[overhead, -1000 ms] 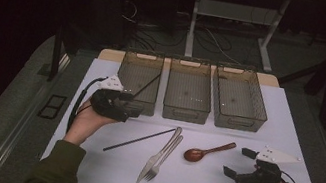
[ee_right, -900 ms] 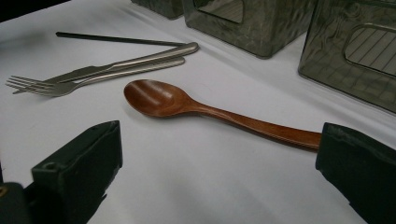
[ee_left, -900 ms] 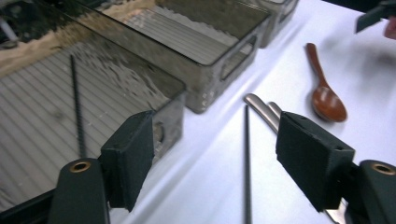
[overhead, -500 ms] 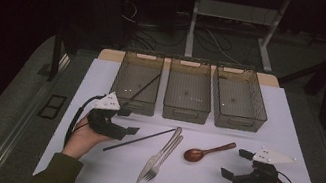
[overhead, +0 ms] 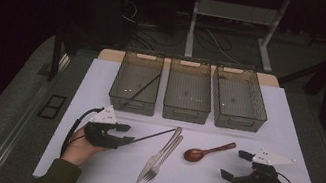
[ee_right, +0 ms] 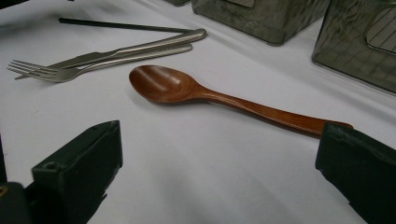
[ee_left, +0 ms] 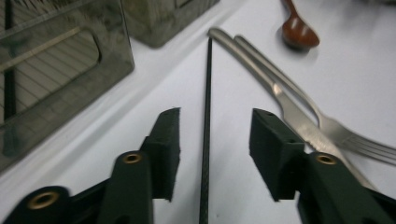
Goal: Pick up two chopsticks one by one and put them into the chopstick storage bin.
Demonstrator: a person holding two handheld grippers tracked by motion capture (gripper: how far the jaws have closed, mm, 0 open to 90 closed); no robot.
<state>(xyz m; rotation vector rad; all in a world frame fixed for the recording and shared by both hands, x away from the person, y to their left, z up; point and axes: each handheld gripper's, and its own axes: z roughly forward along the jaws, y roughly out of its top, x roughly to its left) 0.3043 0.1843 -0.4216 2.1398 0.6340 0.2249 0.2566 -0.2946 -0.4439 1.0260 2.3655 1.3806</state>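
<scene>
Since before, my left claw point(ee_left: 208, 140) came down from the bins to the black chopstick point(ee_left: 206, 121).
Both claws are spread; my right claw point(ee_right: 219, 177) sits near the wooden spoon point(ee_right: 196, 91).

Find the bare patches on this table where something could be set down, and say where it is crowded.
Free: the white table left of the left bin, and the strip between the wooden spoon and the right bin. Crowded: the middle, where the black chopstick, knife and fork lie close, beside the left gripper.
</scene>
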